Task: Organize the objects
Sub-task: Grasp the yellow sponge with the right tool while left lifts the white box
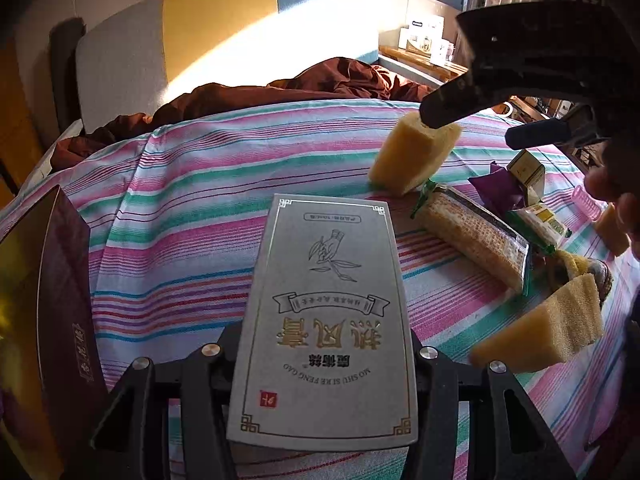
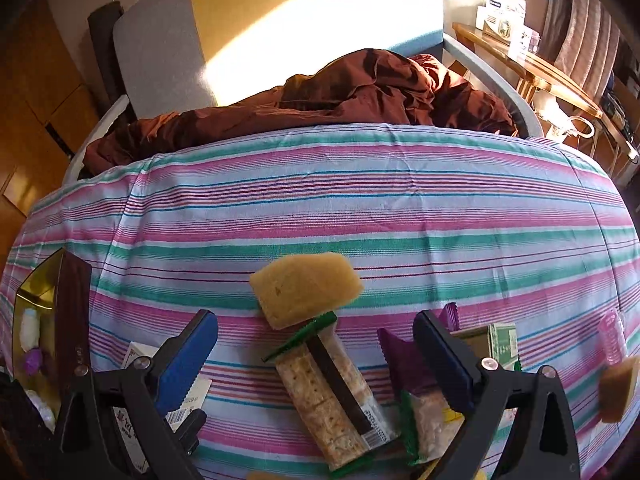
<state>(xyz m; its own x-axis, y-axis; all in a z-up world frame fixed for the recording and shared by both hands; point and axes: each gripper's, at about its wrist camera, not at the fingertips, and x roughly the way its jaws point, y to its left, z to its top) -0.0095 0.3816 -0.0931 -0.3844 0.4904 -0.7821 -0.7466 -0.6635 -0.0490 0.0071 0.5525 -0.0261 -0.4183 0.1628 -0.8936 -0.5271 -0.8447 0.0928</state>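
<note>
I see the sheet (image 2: 360, 208) on the bed striped in pink, teal, white and thin blue and red lines. My left gripper (image 1: 320, 364) grips a grey box (image 1: 324, 312) with gold characters, a gold key-pattern border and a small red seal. The sponges (image 2: 306, 288) are yellow. The cracker pack (image 2: 332, 396) is clear with green ends and a black band. My right fingers (image 2: 188, 360) carry blue pads. A rumpled blanket (image 2: 360, 96) is dark maroon. The open box (image 1: 52, 300) at left is maroon outside, gold inside.

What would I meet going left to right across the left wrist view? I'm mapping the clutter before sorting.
Dark maroon box → grey box in the left gripper → cracker packet → foam wedge
</note>
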